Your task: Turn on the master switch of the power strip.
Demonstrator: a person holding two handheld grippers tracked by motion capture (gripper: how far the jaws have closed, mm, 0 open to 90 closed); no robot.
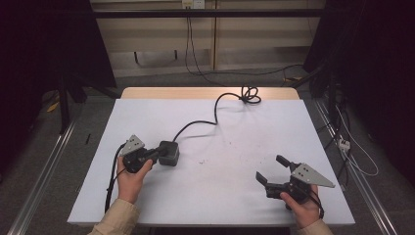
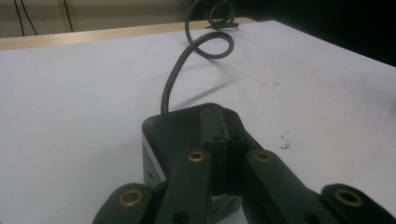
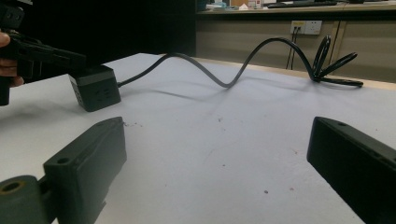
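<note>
My left gripper (image 1: pixel 157 155), jaws pressed together, rests on the black cube-shaped power adapter (image 1: pixel 169 152) (its black cable (image 1: pixel 215 115) trailing away), while my right gripper (image 1: pixel 272 170) gapes wide above the white tabletop (image 1: pixel 220 186).

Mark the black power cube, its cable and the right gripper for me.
black power cube (image 1: pixel 169 152): high view, on its top face.
cable (image 1: pixel 216 113): high view, on the bend halfway along the white table.
right gripper (image 1: pixel 272 169): high view, midway between its spread fingertips.
</note>
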